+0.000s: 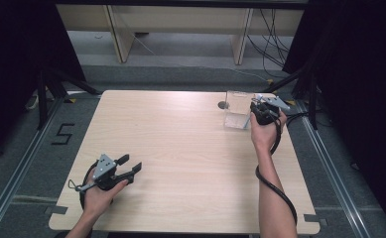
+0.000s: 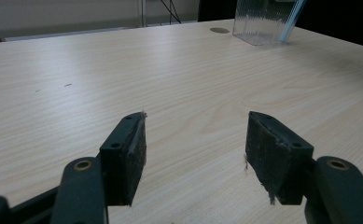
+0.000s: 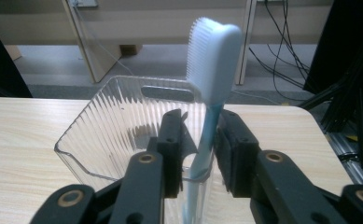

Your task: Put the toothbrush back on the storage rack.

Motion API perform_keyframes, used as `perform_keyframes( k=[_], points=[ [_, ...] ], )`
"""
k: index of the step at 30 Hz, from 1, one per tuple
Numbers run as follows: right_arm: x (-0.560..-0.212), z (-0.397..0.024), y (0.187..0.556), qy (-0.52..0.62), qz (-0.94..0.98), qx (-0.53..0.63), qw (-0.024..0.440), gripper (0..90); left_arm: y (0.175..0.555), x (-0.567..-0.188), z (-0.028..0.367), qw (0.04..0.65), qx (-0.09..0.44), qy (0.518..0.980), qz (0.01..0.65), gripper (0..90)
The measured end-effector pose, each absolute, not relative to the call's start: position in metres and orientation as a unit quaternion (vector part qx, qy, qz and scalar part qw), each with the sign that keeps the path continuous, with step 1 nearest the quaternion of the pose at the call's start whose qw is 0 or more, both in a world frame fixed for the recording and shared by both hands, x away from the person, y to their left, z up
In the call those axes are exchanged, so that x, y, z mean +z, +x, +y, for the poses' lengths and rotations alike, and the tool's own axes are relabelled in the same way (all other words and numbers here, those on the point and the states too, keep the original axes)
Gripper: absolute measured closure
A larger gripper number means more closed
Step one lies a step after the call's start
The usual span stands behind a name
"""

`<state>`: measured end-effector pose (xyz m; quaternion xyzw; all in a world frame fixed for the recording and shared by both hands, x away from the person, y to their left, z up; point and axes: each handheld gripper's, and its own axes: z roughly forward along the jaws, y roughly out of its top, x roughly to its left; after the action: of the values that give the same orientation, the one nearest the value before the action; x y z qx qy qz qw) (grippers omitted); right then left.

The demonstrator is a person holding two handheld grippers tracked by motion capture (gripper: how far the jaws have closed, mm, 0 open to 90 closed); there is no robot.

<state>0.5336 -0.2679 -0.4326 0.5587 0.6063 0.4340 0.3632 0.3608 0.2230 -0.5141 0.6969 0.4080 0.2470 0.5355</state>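
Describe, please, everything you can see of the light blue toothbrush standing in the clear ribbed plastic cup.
The light blue plastic toothbrush with white bristles has a broad rounded head on a slim, translucent-looking handle. It stands nearly upright, head up and leaning slightly, with its lower end inside the clear ribbed plastic cup at the table's far right. Its handle rests against the cup's near rim. The right gripper has its black fingers on either side of the handle; a gap shows at each, so they seem not to press it.
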Motion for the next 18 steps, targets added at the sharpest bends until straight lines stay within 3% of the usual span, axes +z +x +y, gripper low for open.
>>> perform_keyframes(
  k=[18],
  points=[
    [-0.427,-0.265,0.516,0.563,0.631,0.405,0.348,55.9,0.362,-0.514,0.226,0.539,0.250,0.693,0.408,37.6]
  ],
)
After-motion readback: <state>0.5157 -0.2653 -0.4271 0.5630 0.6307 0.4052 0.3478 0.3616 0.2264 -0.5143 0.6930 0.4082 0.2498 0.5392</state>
